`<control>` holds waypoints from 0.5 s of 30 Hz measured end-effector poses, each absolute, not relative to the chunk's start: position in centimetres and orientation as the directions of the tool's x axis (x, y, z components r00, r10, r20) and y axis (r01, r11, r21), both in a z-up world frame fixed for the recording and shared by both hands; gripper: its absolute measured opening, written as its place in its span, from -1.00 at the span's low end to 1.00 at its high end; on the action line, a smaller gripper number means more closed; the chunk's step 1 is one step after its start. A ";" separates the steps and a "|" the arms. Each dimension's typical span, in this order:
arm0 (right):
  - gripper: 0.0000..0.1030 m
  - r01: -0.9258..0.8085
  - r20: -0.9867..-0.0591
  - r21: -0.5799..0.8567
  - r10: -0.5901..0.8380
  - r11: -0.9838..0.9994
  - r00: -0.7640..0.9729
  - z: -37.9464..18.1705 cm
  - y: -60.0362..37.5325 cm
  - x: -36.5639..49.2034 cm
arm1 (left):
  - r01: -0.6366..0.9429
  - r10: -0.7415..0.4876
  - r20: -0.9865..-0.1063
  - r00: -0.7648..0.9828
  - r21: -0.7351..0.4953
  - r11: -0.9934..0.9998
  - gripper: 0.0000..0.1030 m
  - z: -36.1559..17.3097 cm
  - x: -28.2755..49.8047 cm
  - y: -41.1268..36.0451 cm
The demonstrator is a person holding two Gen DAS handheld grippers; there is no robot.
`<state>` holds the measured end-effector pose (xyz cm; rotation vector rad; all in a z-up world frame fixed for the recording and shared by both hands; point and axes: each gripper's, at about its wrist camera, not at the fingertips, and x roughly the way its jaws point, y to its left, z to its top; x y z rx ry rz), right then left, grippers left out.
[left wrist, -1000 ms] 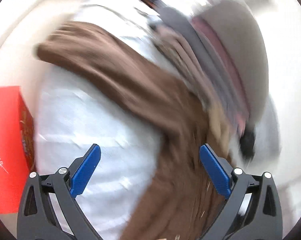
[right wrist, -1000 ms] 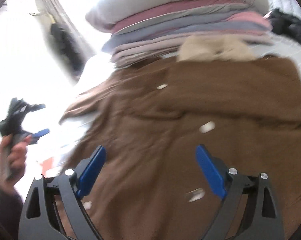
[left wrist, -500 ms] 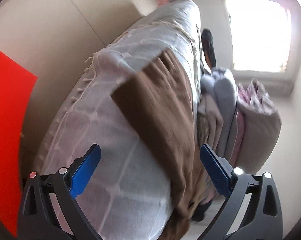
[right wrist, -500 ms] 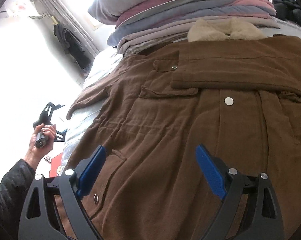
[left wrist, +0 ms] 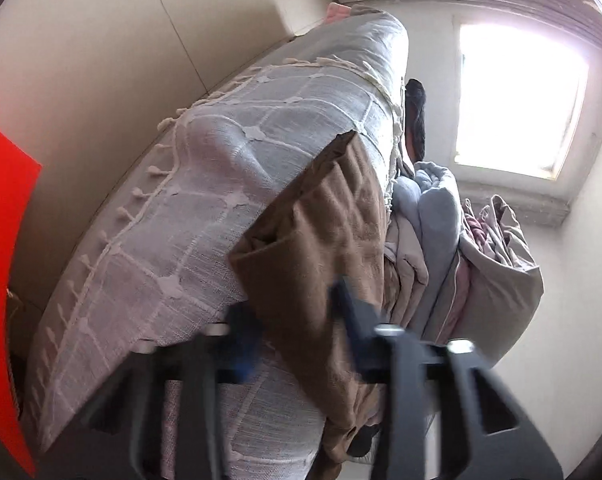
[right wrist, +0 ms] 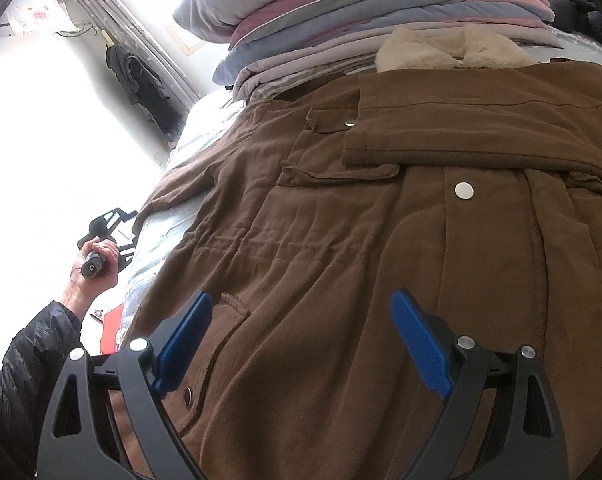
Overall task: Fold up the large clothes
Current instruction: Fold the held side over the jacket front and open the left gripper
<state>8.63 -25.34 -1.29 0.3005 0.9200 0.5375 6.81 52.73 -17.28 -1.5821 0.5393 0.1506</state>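
A large brown coat (right wrist: pixel 381 240) with metal snaps and a cream fleece collar (right wrist: pixel 453 52) lies spread on a bed, one sleeve folded across its chest. My right gripper (right wrist: pixel 301 336) is open just above the coat's lower front, holding nothing. In the left wrist view the coat's other sleeve (left wrist: pixel 325 240) hangs over the bed's side. My left gripper (left wrist: pixel 297 324) is blurred; its fingers stand on either side of the sleeve's hanging edge, narrower than before. The left gripper also shows in the right wrist view (right wrist: pixel 109 228), held beside the bed's left side.
A pale grey checked bedspread (left wrist: pixel 205 184) covers the bed. A stack of folded quilts and pillows (right wrist: pixel 381 12) sits at the bed's head. A red box (left wrist: pixel 1 240) stands left of the bed. A dark garment (right wrist: pixel 141 80) hangs by the bright window.
My left gripper swung down beside the bed, moved in on the hanging sleeve, and its fingers have drawn closer together. My right gripper steadied over the coat's lower front.
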 end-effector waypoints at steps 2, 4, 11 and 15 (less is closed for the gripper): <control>0.70 -0.309 -0.668 0.467 0.559 0.829 0.491 -1.1 -25.4 8.5 | -0.407 -0.224 -0.402 0.888 -0.913 0.027 -0.84 -16.6 6.5 52.6; 0.70 -0.307 -0.661 0.471 0.561 0.827 0.498 -0.9 -25.6 8.5 | -0.392 -0.181 -0.405 0.896 -0.914 0.105 -0.88 -14.4 6.5 52.3; 0.70 -0.243 -0.605 0.539 0.571 0.806 0.555 1.1 -28.8 8.6 | -0.187 -0.197 -0.258 0.946 -0.928 0.321 -0.90 -3.1 9.1 47.0; 0.70 -0.171 -0.558 0.597 0.559 0.784 0.614 3.0 -33.2 8.2 | -0.025 -0.331 -0.187 0.925 -0.899 0.437 -0.90 4.1 13.1 37.6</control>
